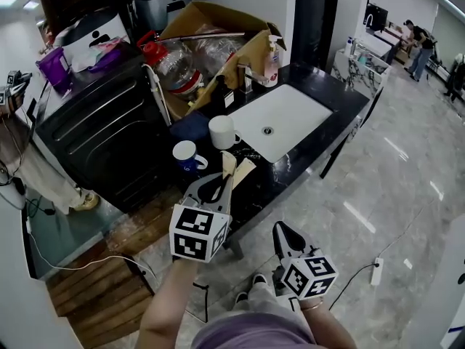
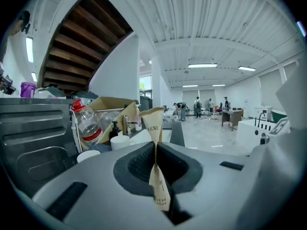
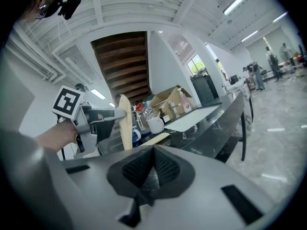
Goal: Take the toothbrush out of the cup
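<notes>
My left gripper (image 1: 220,185) is shut on a toothbrush in a tan paper wrapper (image 1: 228,163), held over the front edge of the black counter (image 1: 320,93). In the left gripper view the wrapper (image 2: 155,124) stands upright, pinched between the jaws (image 2: 155,151). A blue mug (image 1: 187,155) and a white cup (image 1: 221,131) stand just beyond it. A second tan wrapper (image 1: 244,171) lies flat on the counter. My right gripper (image 1: 286,238) hangs lower right, off the counter, shut with nothing in it (image 3: 150,153). From there I see the left gripper (image 3: 97,117) and its wrapper (image 3: 125,123).
A white sink (image 1: 280,119) is set into the counter, with a soap bottle (image 1: 272,61) behind it. A cardboard box (image 1: 218,24) with plastic bottles (image 1: 174,65) stands at the back. A black appliance (image 1: 109,133) is on the left. People stand far off.
</notes>
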Tool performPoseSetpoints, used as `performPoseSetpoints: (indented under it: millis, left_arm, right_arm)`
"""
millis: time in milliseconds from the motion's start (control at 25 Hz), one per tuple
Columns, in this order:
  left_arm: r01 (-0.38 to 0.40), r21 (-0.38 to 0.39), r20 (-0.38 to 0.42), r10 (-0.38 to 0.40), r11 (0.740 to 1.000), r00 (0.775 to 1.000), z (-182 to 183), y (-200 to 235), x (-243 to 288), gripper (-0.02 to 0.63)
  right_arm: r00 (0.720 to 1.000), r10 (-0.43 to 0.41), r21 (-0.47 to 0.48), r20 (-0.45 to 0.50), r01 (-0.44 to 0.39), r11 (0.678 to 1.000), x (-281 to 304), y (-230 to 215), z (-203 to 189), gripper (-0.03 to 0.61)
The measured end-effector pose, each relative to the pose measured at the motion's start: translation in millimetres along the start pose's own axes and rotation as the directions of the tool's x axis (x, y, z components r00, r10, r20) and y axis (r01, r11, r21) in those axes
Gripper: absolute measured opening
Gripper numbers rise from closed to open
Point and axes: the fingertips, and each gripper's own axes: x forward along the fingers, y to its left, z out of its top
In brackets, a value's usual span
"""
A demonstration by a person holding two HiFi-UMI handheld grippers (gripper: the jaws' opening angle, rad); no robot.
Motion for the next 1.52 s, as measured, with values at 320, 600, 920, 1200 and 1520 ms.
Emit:
performPoseSetpoints:
  millis: [320, 600, 920, 1200, 1520]
  left_arm:
    - [0.051, 0.049, -0.129, -0.044, 0.997, 0.991, -31.9, -16.3, 17.8, 0.012]
    - [0.085, 0.129, -0.206, -0.057, 0.988, 0.977, -47.6, -28.5, 45.2, 0.012]
    - [0.098, 0.151, -0.299, -0.049, 0.984, 0.953, -74.5, -35.2, 81.9, 0.012]
    - [0.114, 0.202, -0.399, -0.024, 0.973, 0.916, -103.0, -34.1, 104.3, 0.012]
    - [0.135, 0.233, -0.446, -0.018, 0.963, 0.895, -114.5, -34.4, 114.9, 0.014]
  right_arm:
    - [1.0, -0.03, 0.011, 0.008, 0.03, 0.999, -8.7, -10.6, -0.3, 0.002]
    - [0.999, -0.046, 0.013, 0.021, 0.045, 0.999, -13.9, -18.0, 4.2, 0.002]
    - [0.998, -0.058, 0.016, 0.024, 0.058, 0.998, -18.7, -26.5, 5.7, 0.002]
    - [0.997, -0.07, 0.023, 0.025, 0.07, 0.997, -19.8, -34.1, 6.7, 0.002]
    - [0.998, -0.066, 0.023, 0.019, 0.066, 0.998, -16.9, -36.9, 7.1, 0.002]
